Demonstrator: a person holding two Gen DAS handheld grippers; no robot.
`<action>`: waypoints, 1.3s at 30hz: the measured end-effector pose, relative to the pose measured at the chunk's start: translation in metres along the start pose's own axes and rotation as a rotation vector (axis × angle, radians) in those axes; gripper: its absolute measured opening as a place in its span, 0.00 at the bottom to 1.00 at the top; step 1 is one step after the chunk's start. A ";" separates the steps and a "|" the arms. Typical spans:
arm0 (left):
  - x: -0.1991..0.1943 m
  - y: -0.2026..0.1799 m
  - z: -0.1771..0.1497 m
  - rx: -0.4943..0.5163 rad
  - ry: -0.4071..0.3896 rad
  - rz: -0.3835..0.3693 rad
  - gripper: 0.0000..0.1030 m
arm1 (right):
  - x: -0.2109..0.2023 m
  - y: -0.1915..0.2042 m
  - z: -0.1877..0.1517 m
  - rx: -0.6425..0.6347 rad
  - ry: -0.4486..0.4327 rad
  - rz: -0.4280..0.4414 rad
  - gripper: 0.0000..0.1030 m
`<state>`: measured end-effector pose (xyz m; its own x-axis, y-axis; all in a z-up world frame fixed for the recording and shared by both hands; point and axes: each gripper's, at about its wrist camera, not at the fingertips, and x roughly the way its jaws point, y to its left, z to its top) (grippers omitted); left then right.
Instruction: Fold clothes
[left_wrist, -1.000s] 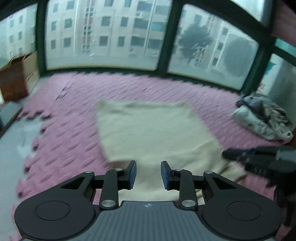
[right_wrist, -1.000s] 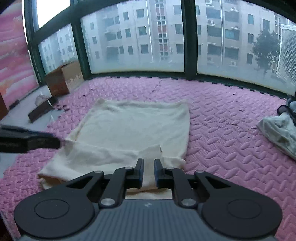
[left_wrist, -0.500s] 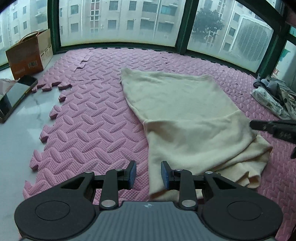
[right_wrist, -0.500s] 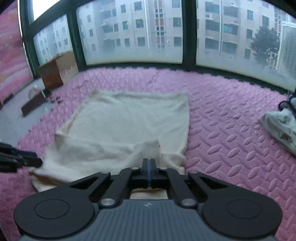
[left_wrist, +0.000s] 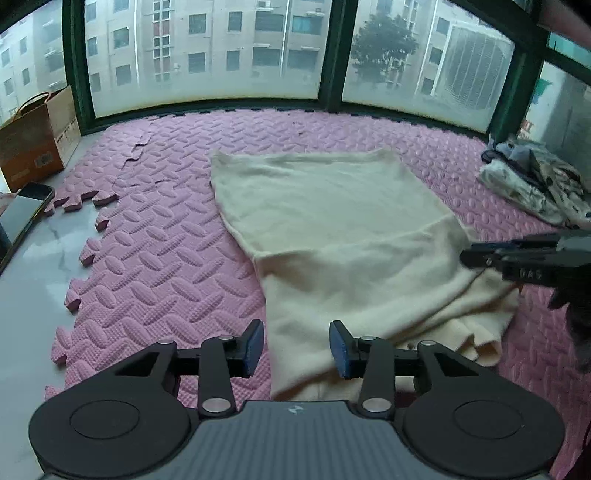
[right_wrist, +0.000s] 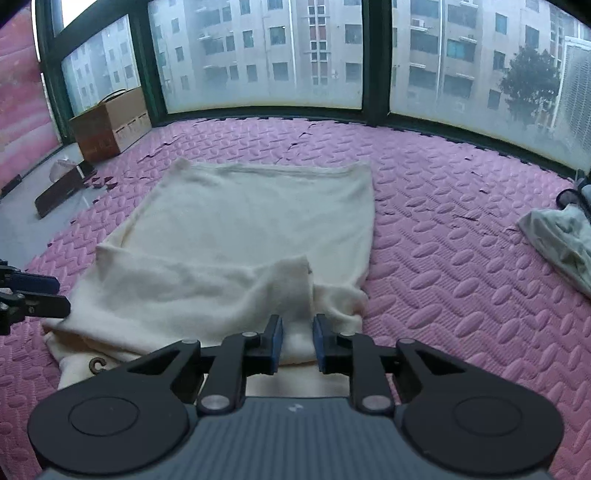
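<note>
A cream knitted garment lies flat on the pink foam mat, its near end folded over in a thick flap. My left gripper hovers over the garment's near left edge. Its jaws are opening, and the cloth edge lies under the gap untouched. My right gripper is at the near right corner. Its jaws are opening too, a little way apart, with a ridge of the cream cloth in the gap. Each gripper also shows in the other's view: the right gripper at the cloth's right edge, the left gripper at its left.
A crumpled pile of other clothes sits on the mat at the right. A cardboard box and a phone are on the bare grey floor to the left. Large windows close off the far side.
The right jaws shut fully half a second ago and have now parted again. The left jaws stand wider. The left view steadied over the garment's left edge.
</note>
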<state>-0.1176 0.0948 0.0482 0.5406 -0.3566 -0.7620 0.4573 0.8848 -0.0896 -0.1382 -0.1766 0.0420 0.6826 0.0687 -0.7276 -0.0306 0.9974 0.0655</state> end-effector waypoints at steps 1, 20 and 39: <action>0.002 0.000 -0.001 0.002 0.007 0.003 0.39 | -0.003 0.000 0.001 0.003 -0.005 0.003 0.07; -0.025 0.000 -0.003 0.180 -0.024 -0.006 0.10 | -0.052 0.017 -0.003 -0.167 -0.081 0.001 0.20; -0.026 -0.049 -0.047 0.677 -0.026 -0.081 0.37 | -0.059 0.043 -0.044 -0.547 0.066 0.123 0.29</action>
<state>-0.1871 0.0745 0.0423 0.4993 -0.4282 -0.7532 0.8332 0.4757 0.2819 -0.2118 -0.1368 0.0580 0.6037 0.1692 -0.7790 -0.4930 0.8471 -0.1982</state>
